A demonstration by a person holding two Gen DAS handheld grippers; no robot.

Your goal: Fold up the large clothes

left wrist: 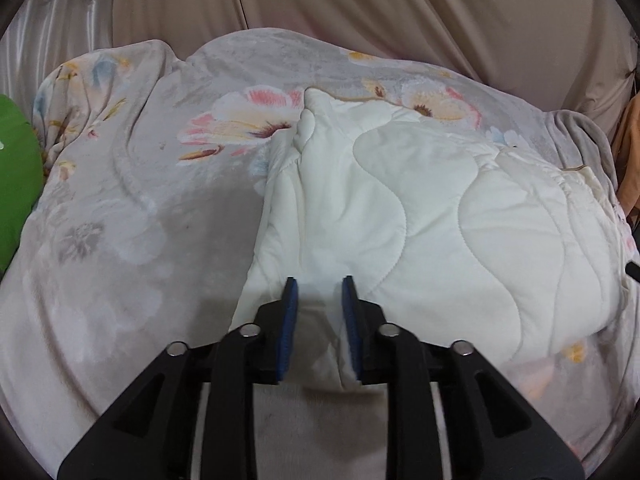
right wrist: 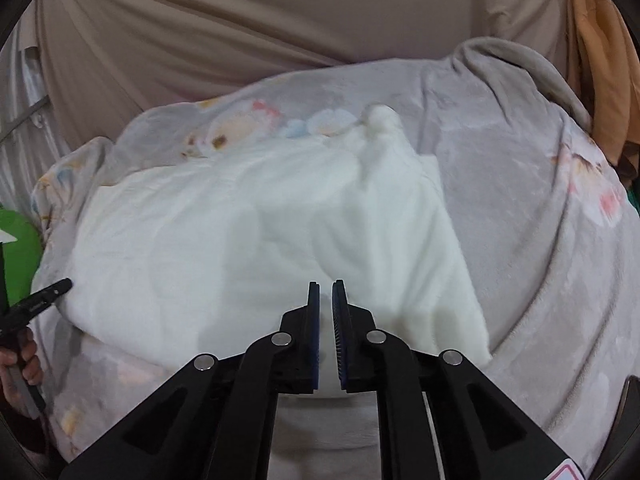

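We've got the white quilted garment (left wrist: pixel 420 216) lying bunched on the floral blanket (left wrist: pixel 132 208), which covers the bed; everything below is placed relative to that garment.

Left tongs (left wrist: pixel 319 286) hang over the garment's near left edge, blue pads (left wrist: pixel 289 320) apart w/ a clear gap. White fabric shows thru the gap, but it's below the pads, not pinched, so they're released. In the right wrist view the left tongs' tip and the hand (right wrist: pixel 24 356) holding it sit at the garment's far left side, over the blanket.

Right tongs (right wrist: pixel 325 288) hover over the garment's near edge (right wrist: pixel 240 240), approx. mid-width, pads nearly together w/ only a thin slit between. Nothing is caught in the slit that we can see; white cloth lies beneath. That view is motion-blurred, so stitching detail is lost.

The garment's narrow end runs away from us to a puckered tip (left wrist: pixel 310 120) by the pink flower print (left wrist: pixel 248 116). Behind the garment hangs a beige curtain (left wrist: pixel 360 8). Left of it, past the blanket's edge, is a green object (left wrist: pixel 16 184); right of it, orange cloth (right wrist: pixel 596 60).
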